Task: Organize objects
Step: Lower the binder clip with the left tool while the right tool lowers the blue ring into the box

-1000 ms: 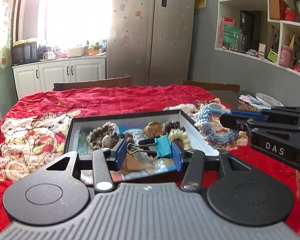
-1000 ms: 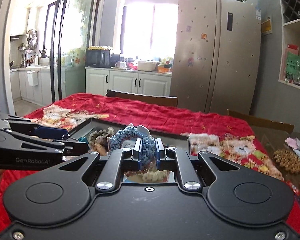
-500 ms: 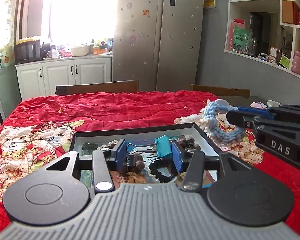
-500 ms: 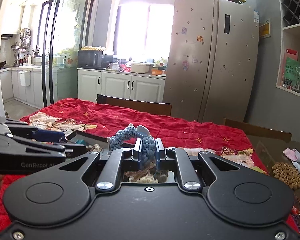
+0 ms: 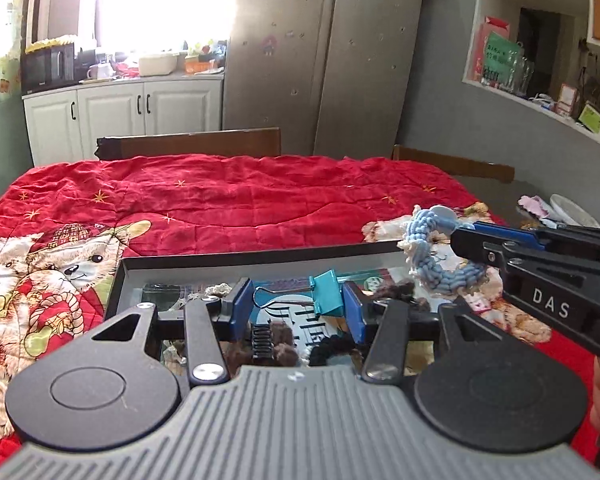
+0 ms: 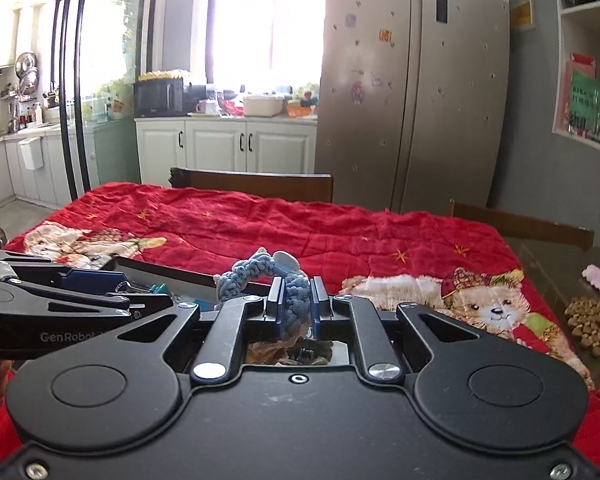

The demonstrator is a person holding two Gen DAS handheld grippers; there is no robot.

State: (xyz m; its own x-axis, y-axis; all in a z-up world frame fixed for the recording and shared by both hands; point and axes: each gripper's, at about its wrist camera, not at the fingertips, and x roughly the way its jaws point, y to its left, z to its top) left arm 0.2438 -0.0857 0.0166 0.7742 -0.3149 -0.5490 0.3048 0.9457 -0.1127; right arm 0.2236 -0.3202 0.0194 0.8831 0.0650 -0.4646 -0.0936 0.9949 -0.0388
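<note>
Left gripper [image 5: 299, 306]: pads clamped on a teal binder clip [image 5: 327, 294], wire handles pointing toward the left pad, clip held clear above the tray.

Right gripper [image 6: 294, 306]: pads pressed nearly together, pinching a blue braided rope ring [image 6: 260, 276] that loops up and to the left of its tips.

Just below and ahead of both sets of tips: a black shallow tray [image 5: 260, 254] with a jumble of dark hair ties and small bits inside, resting on a red quilted cloth [image 5: 228, 200].

Step in hand, as I read it: both items lifted and in carry.

Next move calls for a choice of drop spot (not evident from here), then lowering each item before spreading the pads, keeping the two grippers apart.
</note>
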